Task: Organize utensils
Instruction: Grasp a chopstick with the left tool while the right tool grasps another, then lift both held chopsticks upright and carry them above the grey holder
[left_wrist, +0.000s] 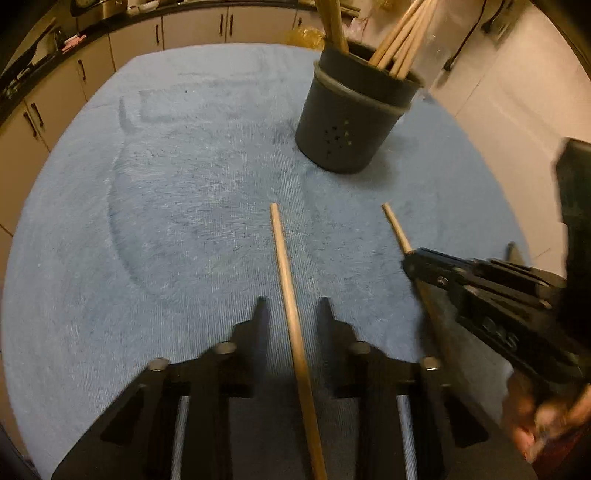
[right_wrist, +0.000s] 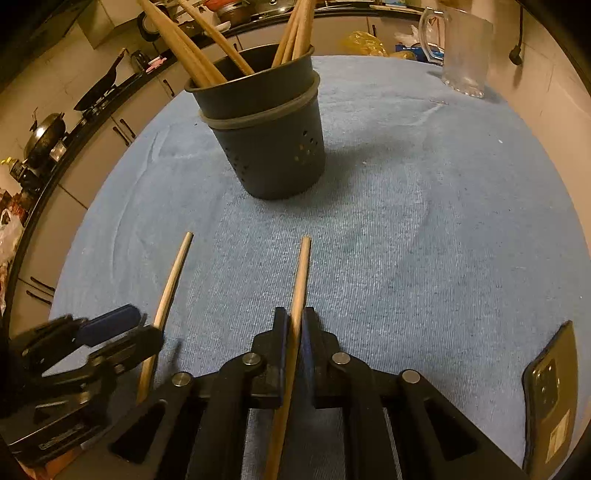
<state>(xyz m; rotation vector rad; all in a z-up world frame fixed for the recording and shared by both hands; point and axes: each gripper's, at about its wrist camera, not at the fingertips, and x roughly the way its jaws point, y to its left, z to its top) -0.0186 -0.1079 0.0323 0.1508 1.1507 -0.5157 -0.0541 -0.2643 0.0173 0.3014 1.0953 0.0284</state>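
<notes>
Right gripper (right_wrist: 294, 325) clamps chopstick (right_wrist: 302, 273) (pale, slender wood).

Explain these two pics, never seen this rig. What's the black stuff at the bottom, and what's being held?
No robot here: a person holds a two-finger gripper in each hand, each with a fisheye camera looking along its fingers. One picture is taken from the left gripper, the other from the right gripper. The black prongs at the bottom are that gripper's own fingers. A blue towel covers the table. On it are a dark holder full of chopsticks, a glass mug and a phone. The right gripper is shut on one chopstick. The other chopstick sits between the left gripper's open jaws, not pinched.
</notes>
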